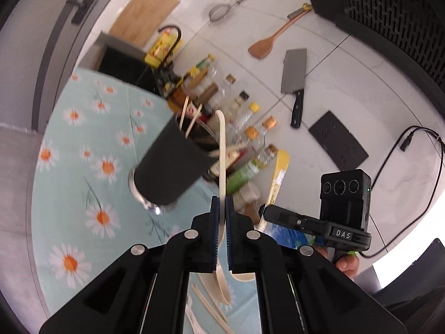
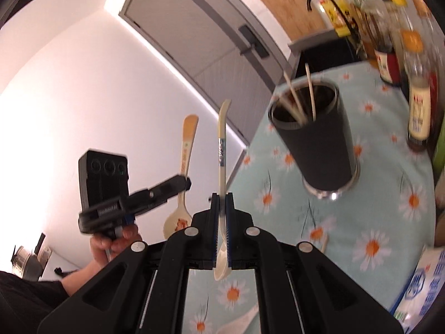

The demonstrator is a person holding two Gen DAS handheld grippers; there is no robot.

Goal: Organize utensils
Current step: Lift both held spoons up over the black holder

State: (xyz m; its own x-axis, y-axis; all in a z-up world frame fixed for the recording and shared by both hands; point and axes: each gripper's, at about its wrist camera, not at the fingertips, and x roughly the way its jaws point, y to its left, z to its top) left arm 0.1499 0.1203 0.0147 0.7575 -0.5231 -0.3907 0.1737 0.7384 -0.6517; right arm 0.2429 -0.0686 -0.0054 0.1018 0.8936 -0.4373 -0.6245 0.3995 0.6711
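Note:
My left gripper (image 1: pixel 222 203) is shut on a cream spoon (image 1: pixel 221 150), seen edge-on with its handle pointing up and its bowl down between the fingers. My right gripper (image 2: pixel 222 197) is shut on a second cream spoon (image 2: pixel 222 139) with a sticker on its handle, held the same way. Each view shows the other gripper alongside with its yellow-faced spoon (image 1: pixel 278 175) (image 2: pixel 187 150). A black utensil holder (image 1: pixel 167 164) (image 2: pixel 314 139) stands on the daisy tablecloth (image 1: pixel 75 183) beyond both grippers, with chopsticks (image 2: pixel 294 97) inside it.
Sauce and oil bottles (image 1: pixel 250 128) crowd the table's back edge. On the wall hang a cleaver (image 1: pixel 294 75), a wooden spatula (image 1: pixel 267 41) and a strainer (image 1: pixel 219 12). Loose chopsticks (image 1: pixel 211 306) and a white spoon (image 2: pixel 244 320) lie on the cloth below the grippers.

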